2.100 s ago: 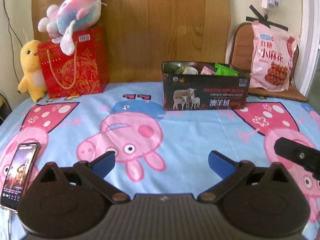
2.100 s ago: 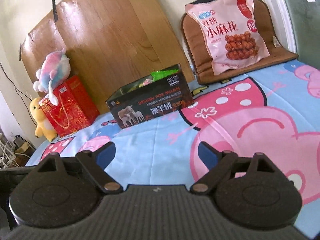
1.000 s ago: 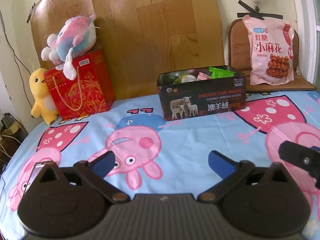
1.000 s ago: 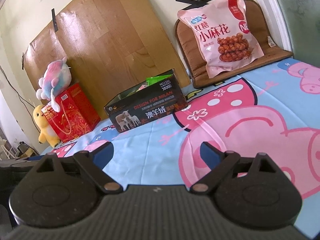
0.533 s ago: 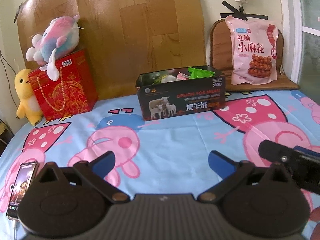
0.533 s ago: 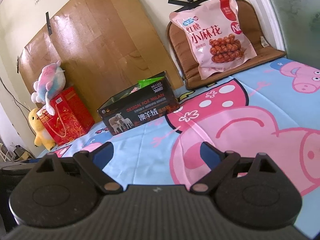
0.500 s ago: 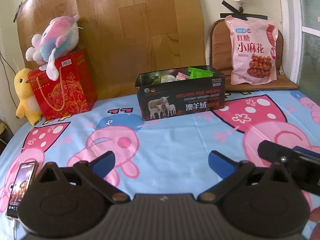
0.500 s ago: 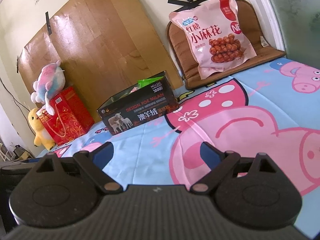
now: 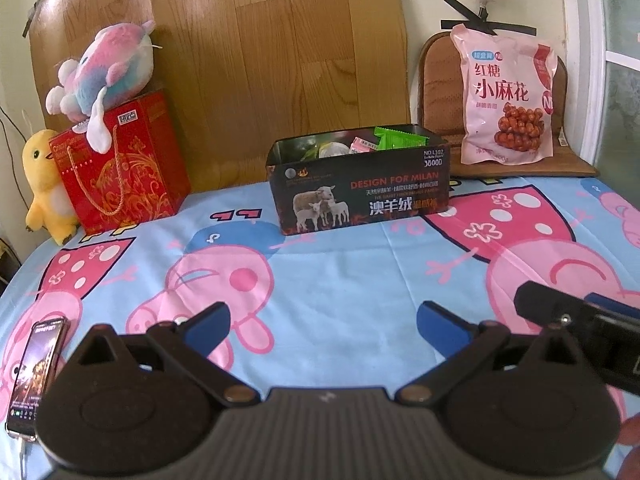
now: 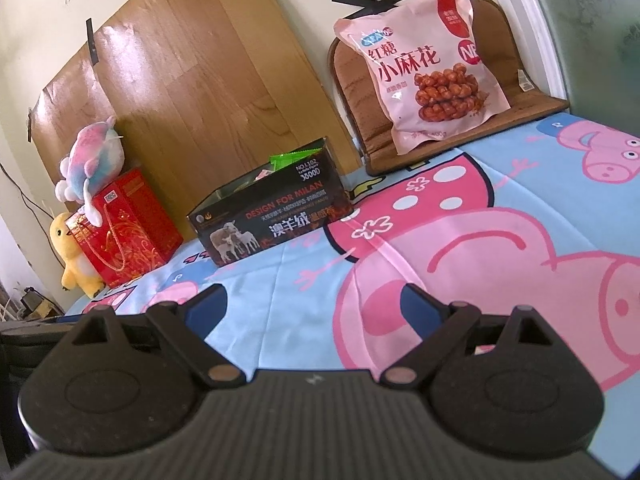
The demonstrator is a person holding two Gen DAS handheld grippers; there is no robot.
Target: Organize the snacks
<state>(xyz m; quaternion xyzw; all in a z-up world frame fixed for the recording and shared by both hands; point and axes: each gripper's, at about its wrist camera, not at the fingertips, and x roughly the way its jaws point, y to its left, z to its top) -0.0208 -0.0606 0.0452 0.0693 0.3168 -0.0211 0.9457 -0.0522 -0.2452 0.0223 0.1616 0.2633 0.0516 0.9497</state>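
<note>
A dark tin box (image 9: 360, 196) with sheep on its side stands at the back of the bed, open on top, with several small snack packets (image 9: 394, 138) inside. It also shows in the right wrist view (image 10: 272, 220). A large pink snack bag (image 9: 506, 96) leans on a brown cushion at the back right, also in the right wrist view (image 10: 424, 64). My left gripper (image 9: 323, 322) is open and empty, low over the sheet. My right gripper (image 10: 314, 304) is open and empty. The right gripper's side shows at the left wrist view's right edge (image 9: 580, 324).
A Peppa Pig sheet (image 9: 360, 272) covers the bed. A red gift bag (image 9: 120, 164) with a plush toy (image 9: 104, 68) on top and a yellow chick (image 9: 44, 184) stand at the back left. A phone (image 9: 34, 376) lies at the near left. A wooden board (image 9: 260, 60) leans on the wall.
Both views have shifted a little: the box and bag sit slightly further right in the left wrist view. Both grippers stay open and empty.
</note>
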